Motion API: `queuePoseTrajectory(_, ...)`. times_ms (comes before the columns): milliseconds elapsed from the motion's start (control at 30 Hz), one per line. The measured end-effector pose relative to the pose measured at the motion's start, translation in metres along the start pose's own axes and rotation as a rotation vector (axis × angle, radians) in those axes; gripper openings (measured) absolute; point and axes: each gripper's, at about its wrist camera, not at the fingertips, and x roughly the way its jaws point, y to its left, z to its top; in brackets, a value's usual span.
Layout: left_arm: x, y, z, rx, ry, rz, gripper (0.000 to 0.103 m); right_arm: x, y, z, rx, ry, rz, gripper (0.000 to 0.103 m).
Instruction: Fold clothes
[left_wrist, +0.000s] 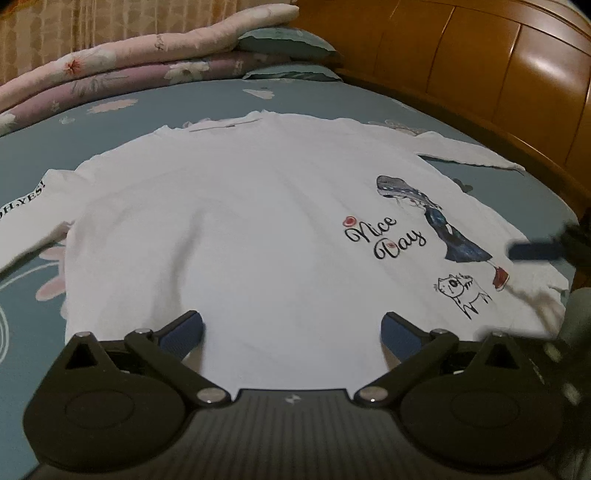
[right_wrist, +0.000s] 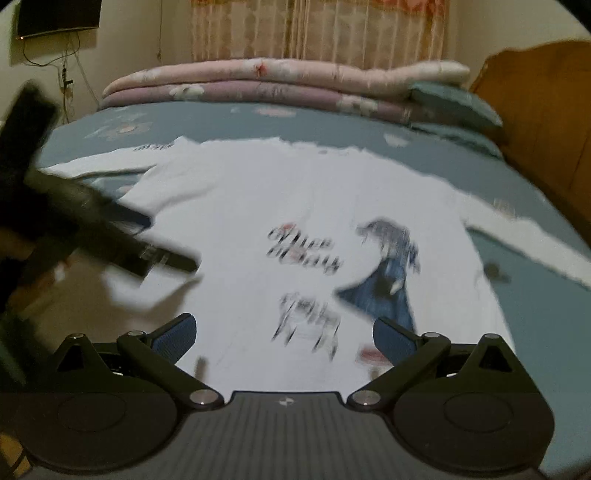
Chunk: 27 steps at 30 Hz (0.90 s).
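Note:
A white long-sleeved shirt (left_wrist: 240, 221) lies flat on the bed, front up, with a "Nice Day" print and a drawn girl and cat on its right side. Its sleeves spread to both sides. My left gripper (left_wrist: 291, 328) hovers open over the shirt's near hem, nothing between its fingers. The right gripper (left_wrist: 535, 251) shows blurred at the right edge of the left wrist view. In the right wrist view the shirt (right_wrist: 295, 192) is blurred, and my right gripper (right_wrist: 282, 332) stands open above the printed part. The left gripper (right_wrist: 166, 258) crosses that view's left side, blurred.
The bed has a blue-grey floral sheet (left_wrist: 33, 258). Folded pink and purple quilts (left_wrist: 129, 70) and teal pillows (left_wrist: 291, 40) are stacked at the far side. A wooden headboard (left_wrist: 498, 74) rises on the right. Curtains (right_wrist: 317, 29) hang behind, and a wall screen (right_wrist: 59, 16) is upper left.

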Motion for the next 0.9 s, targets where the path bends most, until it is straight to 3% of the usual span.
queuePoseTrajectory(167,0.002,-0.007,-0.004,0.045,0.025,0.021,0.102,0.032,-0.014,-0.006,0.047,0.014,0.019,0.103)
queuePoseTrajectory(300,-0.003,-0.003,-0.011,-0.001,-0.003,0.024,0.102,0.036,-0.018,-0.021,0.061,-0.025,0.037,0.103)
queuePoseTrajectory(567,-0.029,-0.034,-0.044,-0.075,-0.058,0.184,0.102,0.035,-0.025,-0.023,0.031,-0.027,0.073,0.103)
queuePoseTrajectory(633,-0.036,-0.036,-0.042,-0.107,-0.03,0.175,0.102,0.03,-0.025,-0.024,0.028,-0.019,0.075,0.103)
queuePoseTrajectory(700,-0.043,-0.03,-0.031,-0.16,0.001,0.116,0.102,0.026,-0.025,-0.025,0.028,-0.014,0.073,0.103)
queuePoseTrajectory(800,-0.059,-0.007,0.005,-0.207,-0.042,0.053,0.102,0.022,-0.028,-0.026,0.045,-0.002,0.082,0.103)
queuePoseTrajectory(900,-0.047,0.035,0.054,-0.256,-0.056,0.032,0.102,0.02,-0.032,-0.027,0.06,0.005,0.092,0.103)
